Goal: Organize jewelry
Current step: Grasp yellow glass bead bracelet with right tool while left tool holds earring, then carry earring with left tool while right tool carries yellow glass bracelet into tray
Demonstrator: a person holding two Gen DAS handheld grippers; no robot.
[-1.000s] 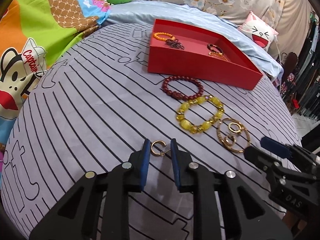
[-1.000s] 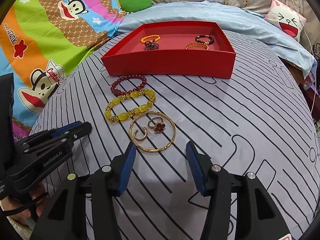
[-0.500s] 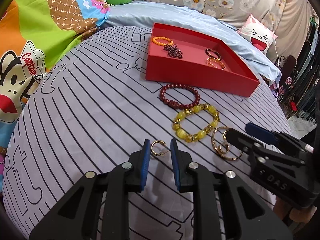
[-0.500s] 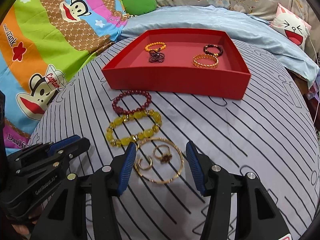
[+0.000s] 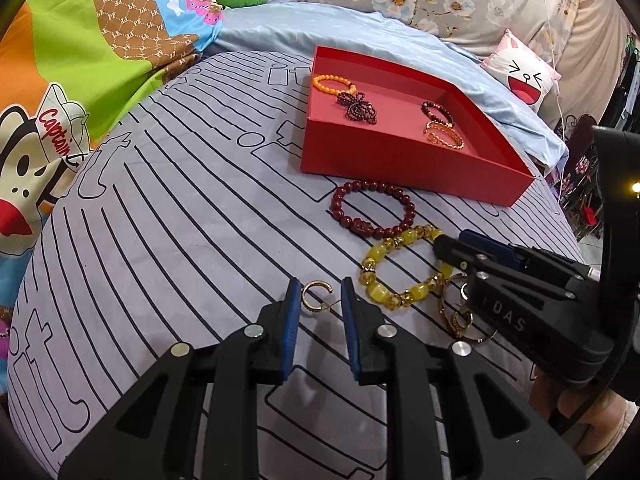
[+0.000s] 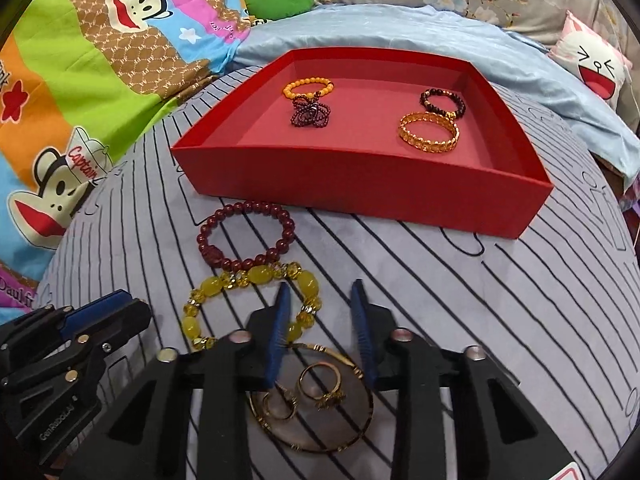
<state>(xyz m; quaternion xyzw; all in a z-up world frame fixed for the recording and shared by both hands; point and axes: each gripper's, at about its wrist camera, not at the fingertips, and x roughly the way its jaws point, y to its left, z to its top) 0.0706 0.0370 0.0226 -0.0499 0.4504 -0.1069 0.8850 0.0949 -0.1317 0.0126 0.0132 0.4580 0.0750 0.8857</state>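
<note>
Since 0.5 s ago, the right gripper (image 6: 320, 320) has pushed forward over the gold bangle (image 6: 316, 440), its spread fingers now straddling it at lower centre, grasping nothing; 2 rings (image 6: 320, 384) lie inside the bangle. Unchanged, the left gripper (image 5: 318, 300) sits low in its frame, fingers parted around the small gold hoop (image 5: 316, 296), not pinching it. Only the right view shows the rings clearly; the left view has them hidden by the right gripper (image 5: 520, 280). Above lie the yellow bracelet (image 6: 248, 304), maroon bracelet (image 6: 246, 240) and red tray (image 6: 360, 196).
</note>
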